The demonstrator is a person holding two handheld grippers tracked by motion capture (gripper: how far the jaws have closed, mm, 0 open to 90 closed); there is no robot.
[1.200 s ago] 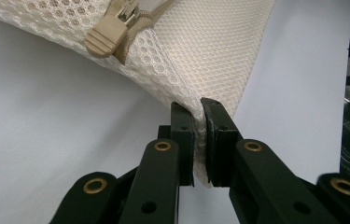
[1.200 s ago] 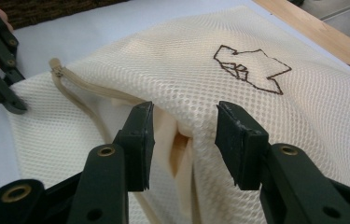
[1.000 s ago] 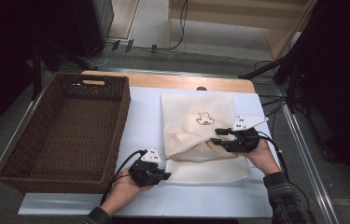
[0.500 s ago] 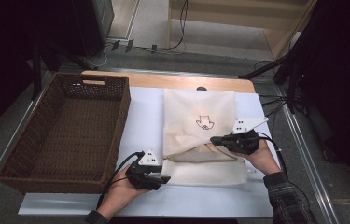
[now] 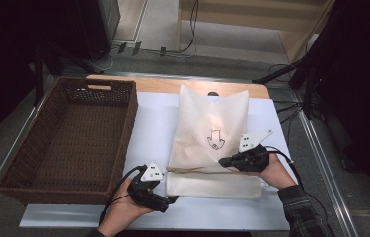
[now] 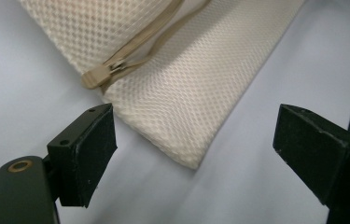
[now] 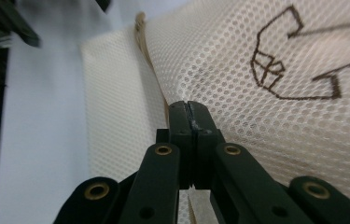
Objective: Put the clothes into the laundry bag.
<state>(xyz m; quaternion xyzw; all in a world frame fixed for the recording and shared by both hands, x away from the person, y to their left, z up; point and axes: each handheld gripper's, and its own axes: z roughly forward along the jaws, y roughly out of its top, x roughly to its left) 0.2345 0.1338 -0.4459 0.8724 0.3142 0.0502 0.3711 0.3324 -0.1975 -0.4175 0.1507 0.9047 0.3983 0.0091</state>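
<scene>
A cream mesh bag (image 5: 211, 116) with a dark arrow mark (image 5: 216, 139) lies flat on the white table cover. Its near part is folded along a tan zipper (image 6: 99, 77). My right gripper (image 5: 222, 161) comes in from the right and is shut on the bag's upper layer at the zipper edge; in the right gripper view (image 7: 189, 109) the jaws are pressed together on the mesh (image 7: 266, 121). My left gripper (image 5: 171, 200) rests by the bag's near left corner (image 6: 182, 154). Its jaws have just been opening and stand wide (image 6: 198, 128), with the corner ahead of them untouched.
A large brown wicker basket (image 5: 98, 89) stands at the left of the table, with nothing in it. White cover (image 5: 153, 123) separates basket and bag. Cables run over the floor beyond the table's far edge.
The left gripper's jaws have opened and hold nothing. The bag now lies flatter and stretched toward the far edge. The right gripper's jaws closed on the bag's edge.
</scene>
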